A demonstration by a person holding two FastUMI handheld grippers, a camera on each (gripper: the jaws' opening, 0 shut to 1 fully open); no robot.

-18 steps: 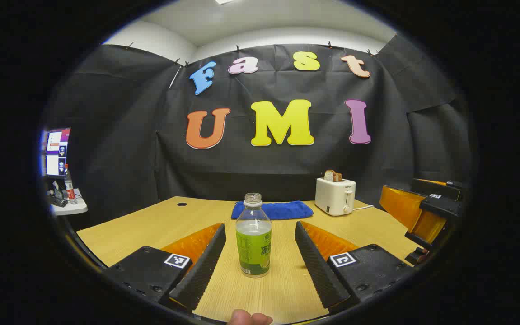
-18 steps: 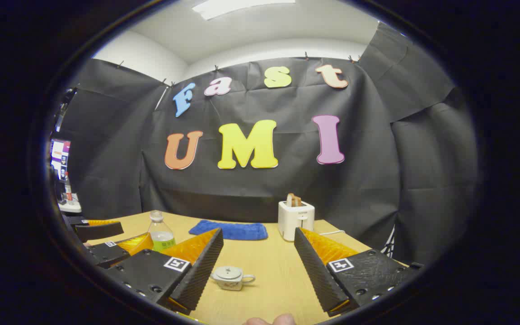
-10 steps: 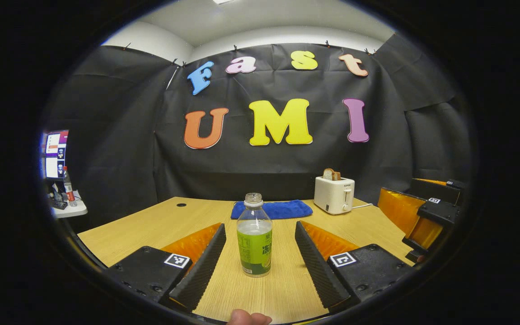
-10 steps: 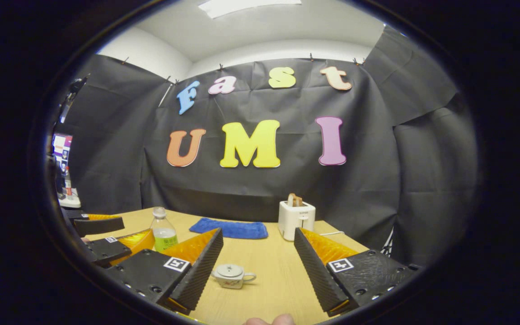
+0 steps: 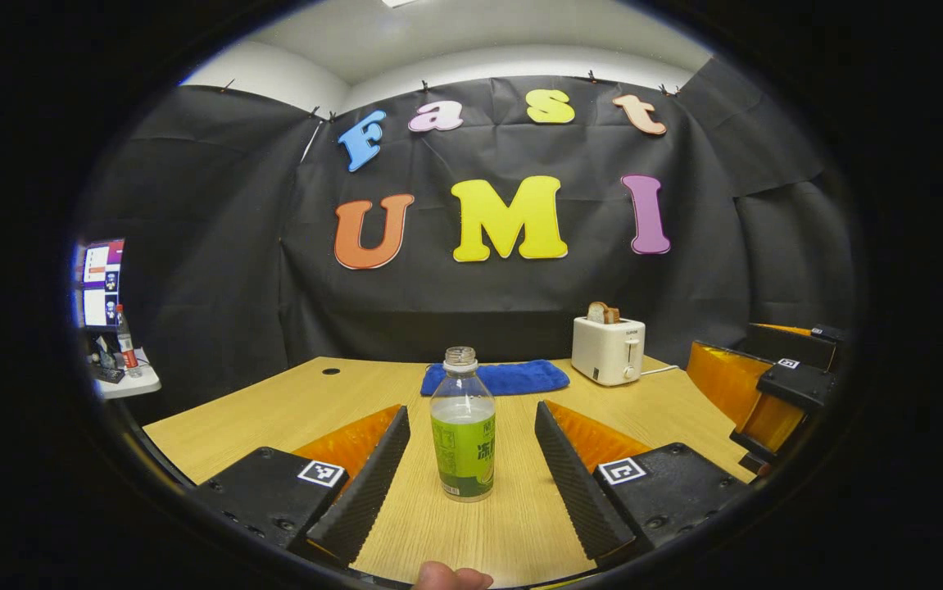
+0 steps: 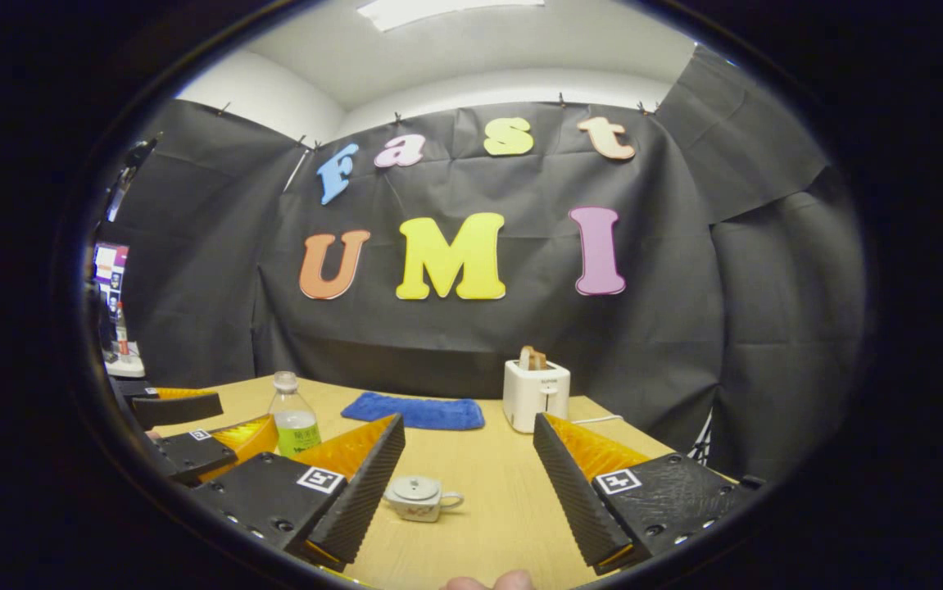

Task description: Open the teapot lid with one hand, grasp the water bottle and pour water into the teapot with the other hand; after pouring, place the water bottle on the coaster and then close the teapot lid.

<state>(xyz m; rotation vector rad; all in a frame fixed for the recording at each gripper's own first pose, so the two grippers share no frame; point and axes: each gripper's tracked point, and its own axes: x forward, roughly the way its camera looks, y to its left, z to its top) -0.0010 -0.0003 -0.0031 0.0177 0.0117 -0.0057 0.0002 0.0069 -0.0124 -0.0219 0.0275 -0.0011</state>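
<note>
An uncapped water bottle [image 5: 462, 426] with a green label stands upright on the wooden table, just ahead of and between the fingers of my left gripper [image 5: 471, 475], which is open and apart from it. In the right gripper view the bottle [image 6: 293, 415] shows at the left, with the left gripper [image 6: 192, 430] around it. A small white teapot [image 6: 417, 498] with its lid on sits on the table near the left finger of my right gripper [image 6: 467, 492], which is open and holds nothing. The right gripper [image 5: 766, 385] also appears at the right edge of the left gripper view.
A blue cloth [image 5: 494, 378] lies at the back of the table [image 5: 274, 410]. A white toaster [image 5: 608, 350] with bread in it stands to its right, with a cord. A side shelf with a screen and a bottle [image 5: 123, 348] is far left.
Both views have shifted only slightly. The bottle and the teapot stay in place, and both grippers stay open.
</note>
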